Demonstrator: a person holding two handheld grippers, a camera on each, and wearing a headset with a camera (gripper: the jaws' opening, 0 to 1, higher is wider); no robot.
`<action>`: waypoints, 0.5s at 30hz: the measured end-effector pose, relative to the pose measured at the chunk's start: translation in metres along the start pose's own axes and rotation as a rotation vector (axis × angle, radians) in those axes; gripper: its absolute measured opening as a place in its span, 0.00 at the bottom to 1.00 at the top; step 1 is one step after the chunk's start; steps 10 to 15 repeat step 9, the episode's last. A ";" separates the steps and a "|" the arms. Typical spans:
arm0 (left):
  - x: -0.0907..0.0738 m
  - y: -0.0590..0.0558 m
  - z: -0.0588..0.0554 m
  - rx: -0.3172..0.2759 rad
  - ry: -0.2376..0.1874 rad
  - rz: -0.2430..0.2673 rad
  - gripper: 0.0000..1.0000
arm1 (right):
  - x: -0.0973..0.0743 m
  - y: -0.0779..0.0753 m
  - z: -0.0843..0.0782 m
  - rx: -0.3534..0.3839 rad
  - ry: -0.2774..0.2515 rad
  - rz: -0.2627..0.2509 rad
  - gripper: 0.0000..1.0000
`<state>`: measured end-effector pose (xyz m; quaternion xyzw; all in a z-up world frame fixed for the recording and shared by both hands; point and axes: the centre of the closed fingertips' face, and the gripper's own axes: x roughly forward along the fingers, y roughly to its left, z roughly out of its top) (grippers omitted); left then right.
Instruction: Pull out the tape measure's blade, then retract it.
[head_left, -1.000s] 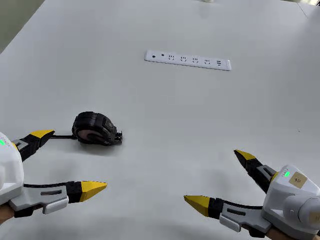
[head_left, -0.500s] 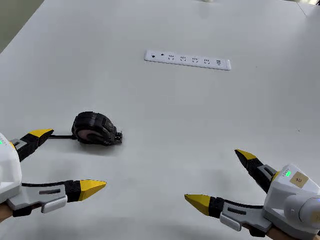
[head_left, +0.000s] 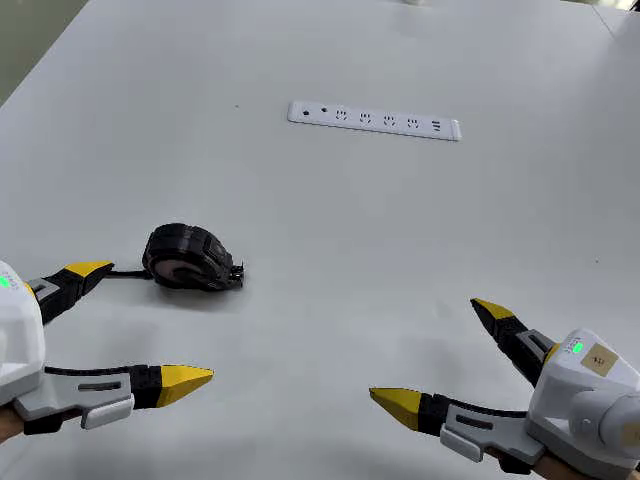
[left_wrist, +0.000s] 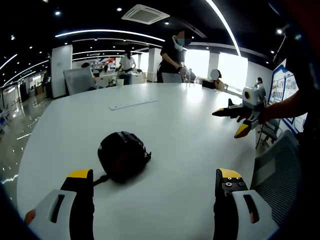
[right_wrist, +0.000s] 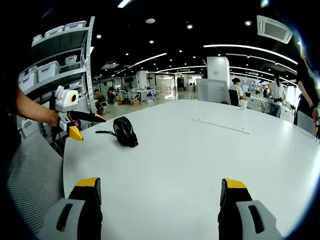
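- Tape measure (head_left: 190, 257): black, lying on the white table (head_left: 330, 230) at 8 o'clock in the head view, blade end facing 3 o'clock, black strap trailing toward 9 o'clock.
- Left gripper (head_left: 150, 321): at 7 o'clock from the tape measure, jaws spread wide and empty, one yellow tip just beside the strap's end.
- Right gripper (head_left: 429, 349): at 4 o'clock, well apart, jaws spread wide, holding nothing.
- Power strip (head_left: 375, 120): white, at 1 o'clock, well apart.
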<state>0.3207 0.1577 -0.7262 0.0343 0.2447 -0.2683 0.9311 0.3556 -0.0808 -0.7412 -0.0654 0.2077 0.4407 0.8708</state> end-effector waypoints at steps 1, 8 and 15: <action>0.000 0.000 0.001 0.001 -0.002 0.001 0.99 | 0.000 0.000 0.000 0.000 0.000 -0.001 0.99; -0.001 0.002 0.000 0.012 0.001 0.003 0.99 | 0.000 0.000 0.000 -0.001 0.000 0.000 0.99; -0.001 0.002 0.000 0.010 0.003 0.002 0.99 | 0.000 0.000 0.000 0.000 0.000 0.001 0.99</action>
